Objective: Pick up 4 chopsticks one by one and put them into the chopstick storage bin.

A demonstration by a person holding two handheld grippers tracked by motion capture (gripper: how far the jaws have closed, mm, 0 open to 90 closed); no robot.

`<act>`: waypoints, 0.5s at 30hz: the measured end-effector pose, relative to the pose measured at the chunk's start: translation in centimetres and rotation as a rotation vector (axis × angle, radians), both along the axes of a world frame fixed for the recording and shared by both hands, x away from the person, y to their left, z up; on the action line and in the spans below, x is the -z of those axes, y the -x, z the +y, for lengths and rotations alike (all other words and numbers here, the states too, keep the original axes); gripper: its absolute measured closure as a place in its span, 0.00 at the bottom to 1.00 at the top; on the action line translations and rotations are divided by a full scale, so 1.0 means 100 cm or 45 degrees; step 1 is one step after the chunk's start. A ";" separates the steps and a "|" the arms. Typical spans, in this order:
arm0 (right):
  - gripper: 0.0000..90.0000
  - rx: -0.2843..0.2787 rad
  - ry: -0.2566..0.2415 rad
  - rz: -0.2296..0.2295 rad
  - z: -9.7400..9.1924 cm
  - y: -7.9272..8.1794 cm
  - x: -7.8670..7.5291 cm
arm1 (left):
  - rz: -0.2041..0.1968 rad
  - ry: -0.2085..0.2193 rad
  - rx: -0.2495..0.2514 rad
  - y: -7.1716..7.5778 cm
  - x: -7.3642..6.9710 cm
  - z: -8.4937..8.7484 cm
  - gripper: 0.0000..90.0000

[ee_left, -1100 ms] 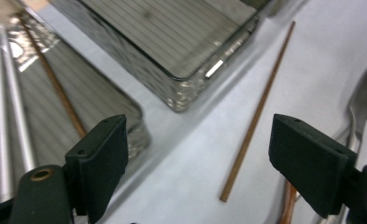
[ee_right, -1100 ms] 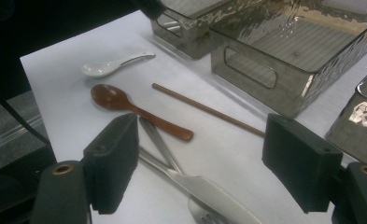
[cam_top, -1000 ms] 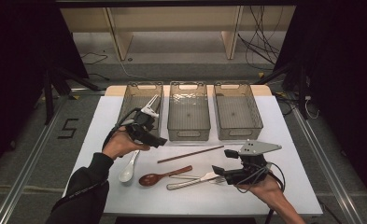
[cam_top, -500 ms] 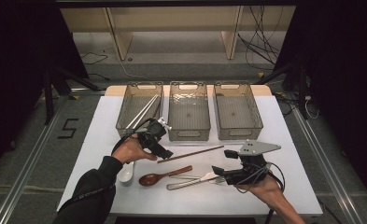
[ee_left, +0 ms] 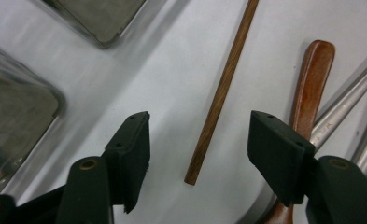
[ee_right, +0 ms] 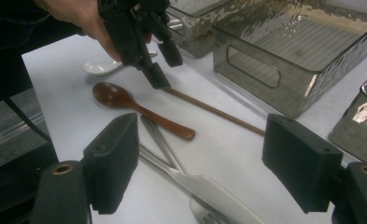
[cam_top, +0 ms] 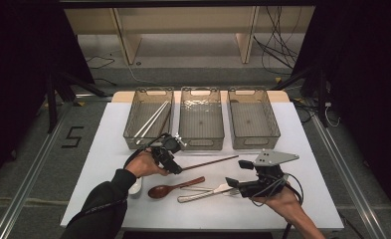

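Note:
A brown chopstick [cam_top: 210,162] lies on the white table [cam_top: 302,149], in front of the bins. My left gripper [cam_top: 175,162] reaches down over its near end. In the left gripper view the chopstick [ee_left: 221,88] lies between the jaws of this gripper [ee_left: 202,128]. The jaws have just been closing, but the pads stand clear of the chopstick. A wooden spoon [cam_top: 173,187] and a metal knife and fork [cam_top: 203,193] lie beside it. My right gripper [cam_top: 238,174] hovers open above the knife and fork [ee_right: 190,179], holding nothing.
Three clear bins stand in a row at the back. The left bin [cam_top: 133,124] holds several chopsticks [cam_top: 150,119]; the middle bin [cam_top: 201,142] and the right bin [cam_top: 275,124] look bare. A white spoon [cam_top: 136,186] lies by the left forearm.
My left gripper came down and to the right, from the left bin to the brown chopstick's end, and its jaws narrowed. The right gripper stayed where it was.

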State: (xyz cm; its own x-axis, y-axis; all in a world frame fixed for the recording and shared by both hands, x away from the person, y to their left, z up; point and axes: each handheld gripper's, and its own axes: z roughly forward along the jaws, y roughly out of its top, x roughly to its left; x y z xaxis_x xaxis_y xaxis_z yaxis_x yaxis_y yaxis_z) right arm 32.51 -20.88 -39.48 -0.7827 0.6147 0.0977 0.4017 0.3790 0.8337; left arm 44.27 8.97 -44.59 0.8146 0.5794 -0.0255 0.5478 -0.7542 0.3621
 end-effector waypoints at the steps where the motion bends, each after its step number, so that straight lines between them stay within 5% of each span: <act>1: 0.31 0.000 0.000 -0.001 0.000 0.000 0.000 | 0.006 -0.008 0.001 0.000 0.002 0.000 0.45; 15: 0.31 -0.002 0.004 0.002 0.000 0.000 0.000 | 0.051 -0.041 0.064 -0.003 0.011 -0.008 0.68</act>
State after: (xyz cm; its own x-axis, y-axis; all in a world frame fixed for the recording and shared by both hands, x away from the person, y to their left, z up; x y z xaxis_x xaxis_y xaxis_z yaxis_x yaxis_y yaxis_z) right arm 32.56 -20.92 -39.49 -0.7833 0.6140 0.0969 0.4023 0.3819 0.8321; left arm 44.55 8.13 -45.69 0.8416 0.5386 -0.0407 0.5222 -0.7923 0.3156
